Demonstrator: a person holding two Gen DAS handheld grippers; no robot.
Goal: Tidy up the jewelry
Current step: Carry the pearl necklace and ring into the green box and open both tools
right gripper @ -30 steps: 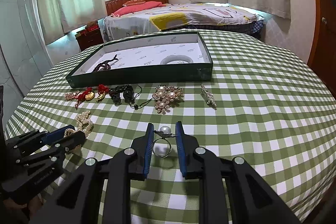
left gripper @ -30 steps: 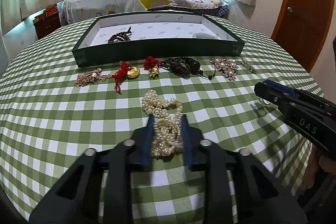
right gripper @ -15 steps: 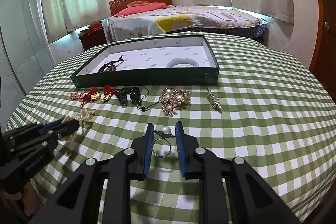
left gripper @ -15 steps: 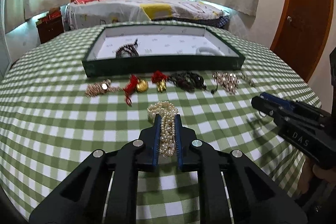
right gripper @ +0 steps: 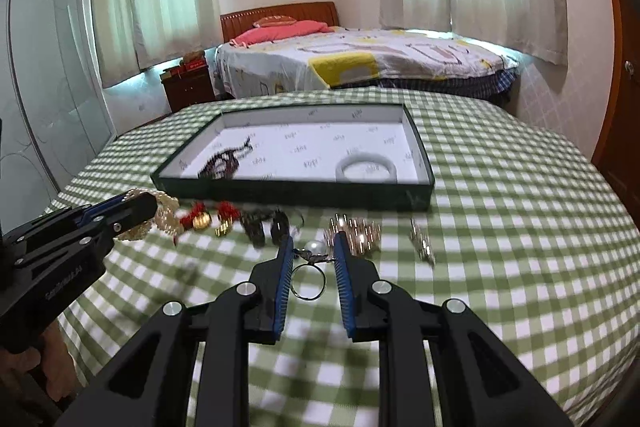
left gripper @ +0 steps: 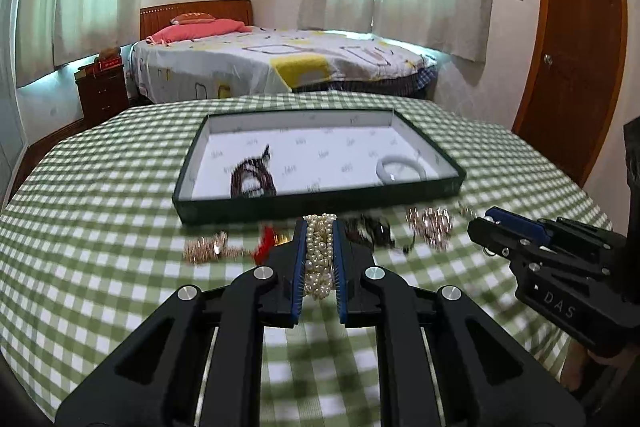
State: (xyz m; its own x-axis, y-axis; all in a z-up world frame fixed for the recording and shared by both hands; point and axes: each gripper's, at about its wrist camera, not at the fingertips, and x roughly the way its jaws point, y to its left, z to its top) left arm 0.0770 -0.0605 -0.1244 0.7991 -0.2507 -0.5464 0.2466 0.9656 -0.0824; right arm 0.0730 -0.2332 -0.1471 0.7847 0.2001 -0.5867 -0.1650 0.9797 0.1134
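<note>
You have lifted both off the cloth, your left gripper [left gripper: 319, 247] pinching the pearl necklace [left gripper: 319, 259], your right gripper [right gripper: 310, 259] the pearl ring [right gripper: 308, 277]; next carry them to the tray [left gripper: 320, 205] at twelve o'clock.

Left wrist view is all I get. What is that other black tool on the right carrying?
Observer: The right gripper is shut on a silver ring with a white pearl, pinched near the pearl, with the band hanging towards the camera.
Operator: And my own beads, are they all inside the grip?
Observer: No. From the right wrist view, a clump of the cream pearl necklace bulges out past the tips of the left gripper.
</note>
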